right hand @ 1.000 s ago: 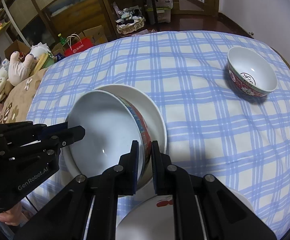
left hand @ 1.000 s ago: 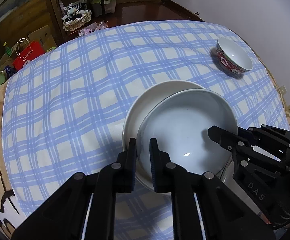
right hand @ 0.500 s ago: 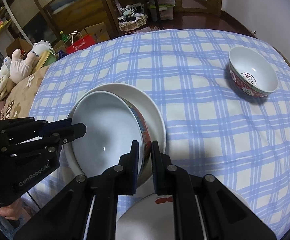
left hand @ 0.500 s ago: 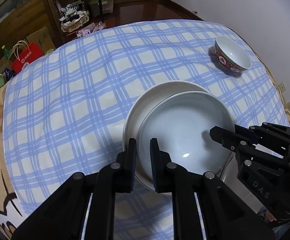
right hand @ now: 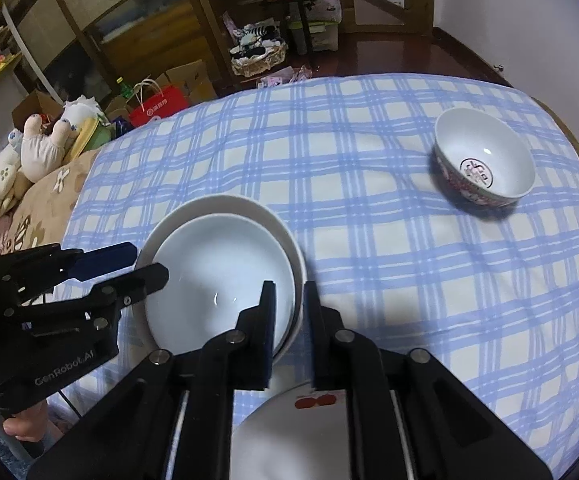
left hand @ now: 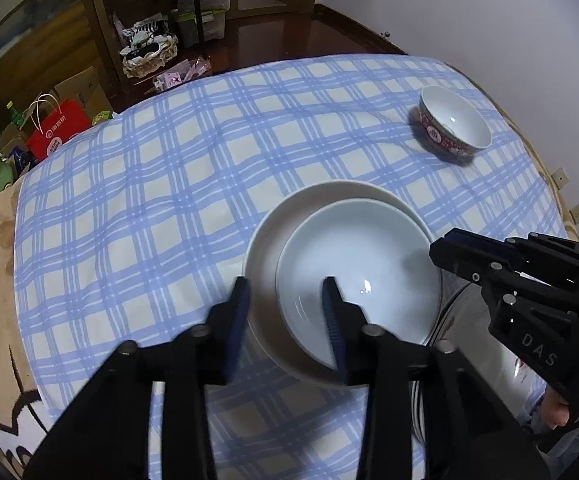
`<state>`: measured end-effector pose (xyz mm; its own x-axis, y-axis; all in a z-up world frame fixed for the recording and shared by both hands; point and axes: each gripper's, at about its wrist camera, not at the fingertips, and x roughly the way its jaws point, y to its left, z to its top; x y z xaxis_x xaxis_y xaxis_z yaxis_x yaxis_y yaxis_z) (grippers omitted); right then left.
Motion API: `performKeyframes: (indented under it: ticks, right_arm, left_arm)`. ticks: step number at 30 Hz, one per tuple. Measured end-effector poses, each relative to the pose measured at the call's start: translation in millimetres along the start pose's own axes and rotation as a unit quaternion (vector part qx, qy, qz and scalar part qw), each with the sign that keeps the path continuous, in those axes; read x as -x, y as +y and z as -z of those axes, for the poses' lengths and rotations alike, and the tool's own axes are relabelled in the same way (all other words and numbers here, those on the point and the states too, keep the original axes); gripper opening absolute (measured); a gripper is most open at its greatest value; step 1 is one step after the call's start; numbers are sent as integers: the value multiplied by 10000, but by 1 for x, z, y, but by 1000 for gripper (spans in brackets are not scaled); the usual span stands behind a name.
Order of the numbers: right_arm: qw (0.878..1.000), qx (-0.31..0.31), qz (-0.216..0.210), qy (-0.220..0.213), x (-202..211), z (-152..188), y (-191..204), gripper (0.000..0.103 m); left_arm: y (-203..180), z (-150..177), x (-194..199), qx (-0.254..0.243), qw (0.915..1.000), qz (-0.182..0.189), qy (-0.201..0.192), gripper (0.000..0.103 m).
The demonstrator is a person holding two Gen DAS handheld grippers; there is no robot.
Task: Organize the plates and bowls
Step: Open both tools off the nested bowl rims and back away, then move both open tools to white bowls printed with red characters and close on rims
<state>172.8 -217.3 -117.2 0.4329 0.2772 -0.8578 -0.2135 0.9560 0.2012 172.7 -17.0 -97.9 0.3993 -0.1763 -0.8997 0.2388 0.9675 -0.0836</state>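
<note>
A large pale bowl (left hand: 361,272) (right hand: 217,276) sits nested in a wider white dish (left hand: 265,240) (right hand: 217,204) on the blue checked tablecloth (left hand: 149,200) (right hand: 369,240). My left gripper (left hand: 286,294) (right hand: 145,264) straddles both near rims, one finger outside the dish and one inside the bowl. Its jaws are opening and the pads stand off the rims. My right gripper (right hand: 289,298) (left hand: 447,246) straddles the opposite rims. Its jaws are opening too, with a small gap on each side. A small red-patterned bowl (left hand: 455,128) (right hand: 485,160) stands apart at the far right.
A white plate with a red mark (right hand: 289,432) (left hand: 473,320) lies at the near table edge under the right gripper. Beyond the far edge are a red bag (left hand: 57,132) (right hand: 161,106), boxes, a basket and dark cabinets. Stuffed toys (right hand: 45,144) lie at the left.
The bowl, held tilted by both grippers before, now lies level inside the white dish. Both grippers have opened off its rim, the left one much wider.
</note>
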Motion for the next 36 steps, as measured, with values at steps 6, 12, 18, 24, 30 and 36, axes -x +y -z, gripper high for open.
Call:
performKeyframes:
  ticks: [6, 12, 18, 24, 30, 36]
  right_arm:
    - [9995, -153, 119, -246, 16, -7, -12, 58]
    - [9974, -326, 311, -571, 38, -16, -30, 88]
    - [9923, -478, 623, -960, 68, -25, -53, 98]
    - [9839, -709, 922, -1356, 97, -37, -81, 103]
    - [9757, -1377, 716, -1547, 118, -46, -119, 103]
    - [9699, -1507, 892, -1689, 129, -60, -139, 103]
  left_arm:
    - [-2, -2, 8, -29, 9998, -31, -182, 66]
    - [-1, -6, 13, 92, 9995, -140, -251, 82]
    - [-13, -16, 26, 106, 9992, -155, -340, 85]
    - [-41, -40, 37, -138, 9987, -70, -493, 88]
    - [-62, -68, 32, -101, 9977, 394, -546, 88]
    - [-93, -99, 20, -373, 9975, 278, -526, 88]
